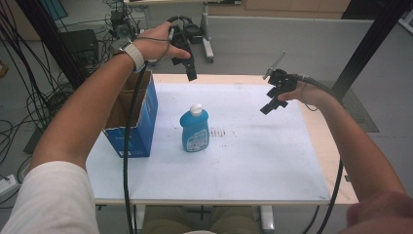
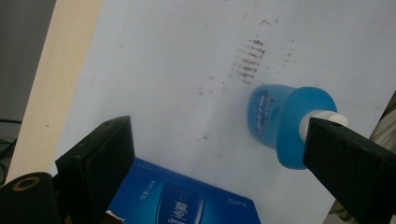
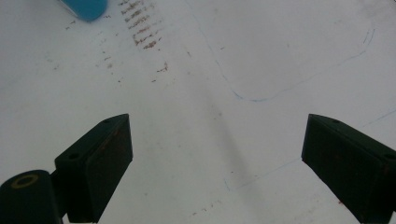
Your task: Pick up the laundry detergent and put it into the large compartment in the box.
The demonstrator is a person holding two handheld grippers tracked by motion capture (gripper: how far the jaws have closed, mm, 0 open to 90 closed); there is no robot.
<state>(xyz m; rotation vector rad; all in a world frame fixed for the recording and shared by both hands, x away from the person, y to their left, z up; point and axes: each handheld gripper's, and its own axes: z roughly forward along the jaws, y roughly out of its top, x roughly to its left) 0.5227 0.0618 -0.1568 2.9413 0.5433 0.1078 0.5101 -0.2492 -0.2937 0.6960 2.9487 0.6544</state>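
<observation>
Right now, from the high view, my left hand-held gripper hangs above the far left of the table, over the open blue carton, jaws spread wide and empty. The blue dish-soap bottle stands upright just beside that carton, its long axis vertical, white cap up, nearer to my left hand than to my right hand-held gripper, which hovers well apart at the far right.

In the left gripper view, the bottle sits below and toward the right jaw, the carton at the bottom edge.

In the right gripper view, my jaws stand wide over bare white table, with a corner of the bottle at the top left.
</observation>
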